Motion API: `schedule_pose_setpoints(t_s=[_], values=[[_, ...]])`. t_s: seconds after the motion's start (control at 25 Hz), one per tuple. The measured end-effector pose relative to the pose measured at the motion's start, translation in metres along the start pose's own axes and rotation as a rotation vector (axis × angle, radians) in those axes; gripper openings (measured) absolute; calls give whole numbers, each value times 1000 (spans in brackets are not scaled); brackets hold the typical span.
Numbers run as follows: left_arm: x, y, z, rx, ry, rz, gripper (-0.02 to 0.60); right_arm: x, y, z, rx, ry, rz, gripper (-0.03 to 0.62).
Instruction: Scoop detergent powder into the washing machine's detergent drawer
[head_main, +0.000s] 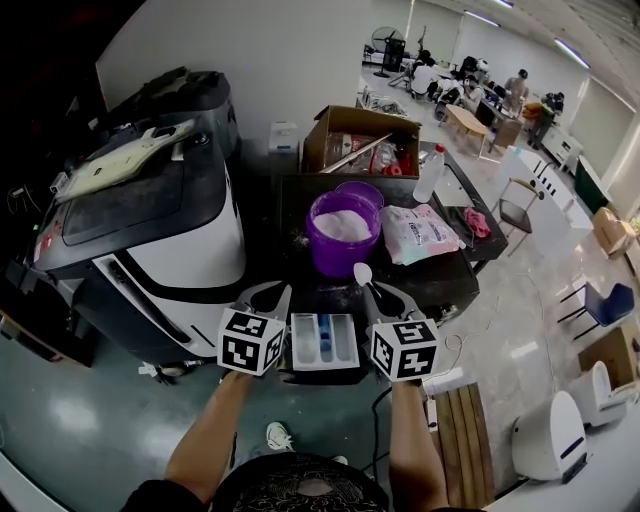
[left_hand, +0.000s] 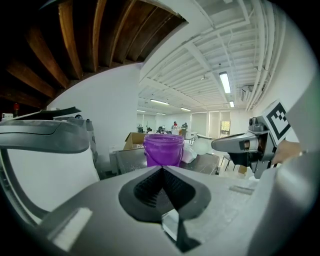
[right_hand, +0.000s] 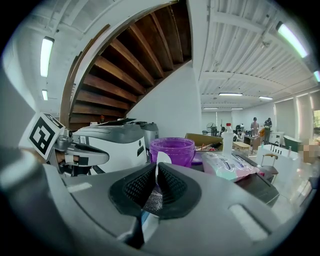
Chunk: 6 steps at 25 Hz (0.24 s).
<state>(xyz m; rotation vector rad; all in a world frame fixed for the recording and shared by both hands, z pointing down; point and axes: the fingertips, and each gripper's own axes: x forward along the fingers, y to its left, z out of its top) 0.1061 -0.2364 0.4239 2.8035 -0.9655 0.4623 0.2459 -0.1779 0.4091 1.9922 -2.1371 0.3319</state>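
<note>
The white detergent drawer (head_main: 304, 346) with a blue middle compartment stands pulled out from under the dark table, between my two grippers. Behind it on the table is a purple bucket (head_main: 343, 232) holding white powder, also in both gripper views (left_hand: 163, 149) (right_hand: 172, 150). My right gripper (head_main: 386, 297) is shut on the handle of a white spoon (head_main: 362, 273), whose bowl points up toward the bucket (right_hand: 159, 160). My left gripper (head_main: 267, 294) is shut with nothing in it, left of the drawer. From the left gripper view the right gripper (left_hand: 239, 144) shows at the right.
The washing machine (head_main: 170, 240) fills the left. A detergent bag (head_main: 420, 232), a white bottle (head_main: 430, 175) and an open cardboard box (head_main: 360, 140) sit on the dark table (head_main: 450, 275). A wooden pallet (head_main: 470, 430) lies on the floor at the right. People work far back.
</note>
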Motion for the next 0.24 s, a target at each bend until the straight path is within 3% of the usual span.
schedule_pose_setpoints(t_s=[0.24], values=[[1, -5, -2, 5, 3, -10, 0, -2, -1, -2, -1, 3, -2, 37]])
